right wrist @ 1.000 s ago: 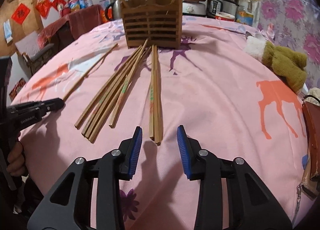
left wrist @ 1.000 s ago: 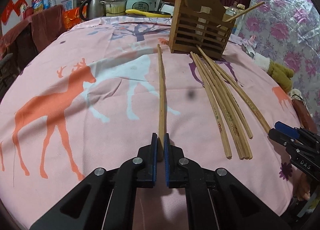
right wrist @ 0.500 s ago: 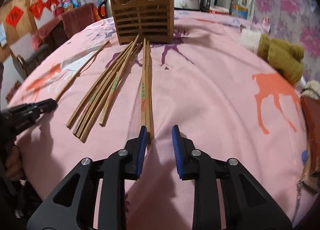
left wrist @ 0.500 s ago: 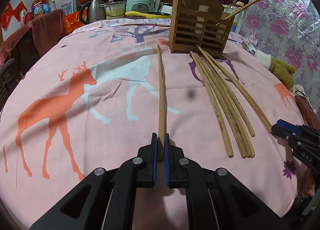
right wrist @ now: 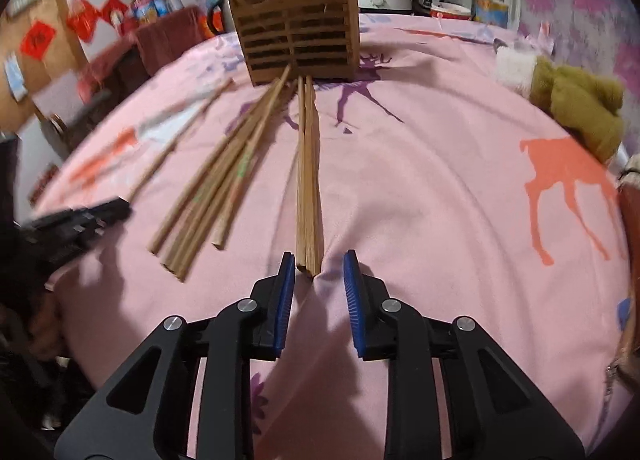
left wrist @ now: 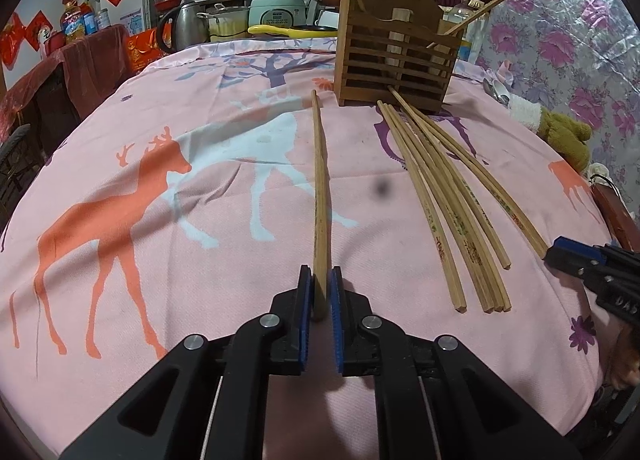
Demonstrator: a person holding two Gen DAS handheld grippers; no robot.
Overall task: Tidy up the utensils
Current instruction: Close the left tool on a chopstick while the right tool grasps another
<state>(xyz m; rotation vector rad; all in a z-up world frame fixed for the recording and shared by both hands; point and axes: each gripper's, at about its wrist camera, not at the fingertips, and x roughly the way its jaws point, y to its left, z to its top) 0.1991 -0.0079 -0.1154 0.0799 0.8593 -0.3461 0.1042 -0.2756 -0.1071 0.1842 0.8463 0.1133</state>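
A single wooden chopstick lies on the pink cloth and points toward the slatted wooden holder. Its near end sits between the pads of my left gripper. The jaws are opening, and the pads stand just off the stick. Several more chopsticks fan out from the holder's foot. In the right wrist view a pair of chopsticks lies side by side. My right gripper straddles the pair's near end, open, with its left pad close beside it. The holder has two sticks standing in it.
The pink deer-print tablecloth covers a round table. An olive plush item lies at the right edge. A kettle, a rice cooker and bottles crowd the far side behind the holder.
My left jaws have parted slightly around the single chopstick. My right gripper has narrowed and slid forward until the pair's end sits between its pads.
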